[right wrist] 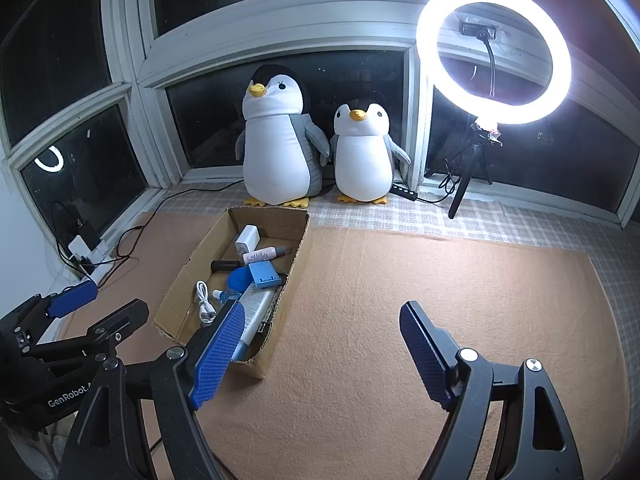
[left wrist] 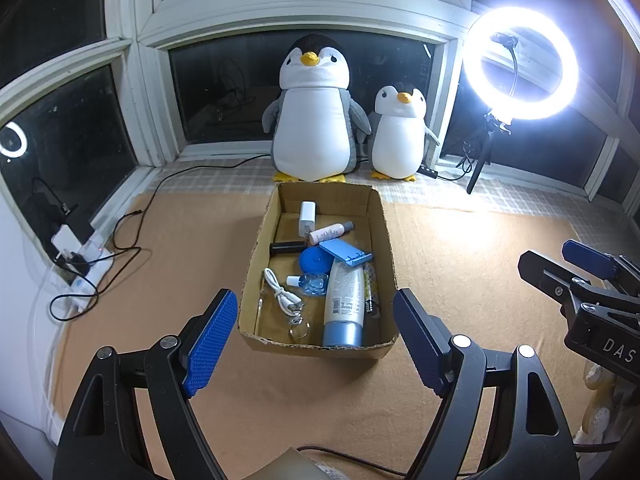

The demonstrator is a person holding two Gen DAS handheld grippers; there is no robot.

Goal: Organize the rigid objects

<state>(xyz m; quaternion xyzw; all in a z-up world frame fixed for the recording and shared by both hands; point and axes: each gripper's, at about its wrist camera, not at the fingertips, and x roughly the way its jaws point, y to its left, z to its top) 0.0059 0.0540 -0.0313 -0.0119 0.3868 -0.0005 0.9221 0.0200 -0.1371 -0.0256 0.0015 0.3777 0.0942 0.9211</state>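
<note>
Cardboard box on the mat holds every visible item, white tube nearest the camera. Left tool and right tool, both wide and empty, hover near it; sorting either complete or awaiting unloading.

Readable bits: "DAS" in white on the right gripper body, cut off at frame edge. "GenRobot." in white on the left gripper body. Print on the white tube too small to read.
</note>
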